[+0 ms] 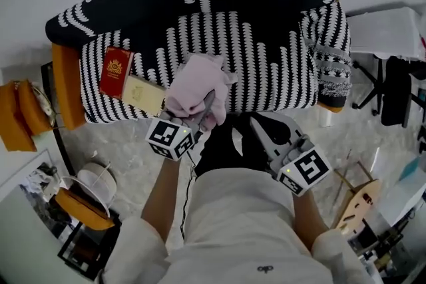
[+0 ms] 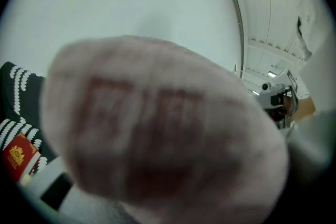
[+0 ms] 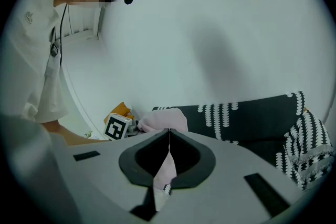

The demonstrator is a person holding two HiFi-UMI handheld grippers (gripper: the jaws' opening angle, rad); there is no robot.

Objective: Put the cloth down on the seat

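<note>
Pinches the jaws of the right gripper (image 3: pixel 169 132) together on a thin pink strip of the cloth (image 1: pixel 194 86), with a small dark-patterned hem below the tips. Buries the jaws of the left gripper (image 1: pixel 207 104) inside that same cloth, closed on it by the look of the head view. Looks pale pink, soft, crumpled into a loose bundle. Hangs over the front edge of the black-and-white patterned seat (image 1: pixel 266 73), near a cream box (image 1: pixel 144 95) and a red booklet (image 1: pixel 116 71); contact with the cushion unclear.
</note>
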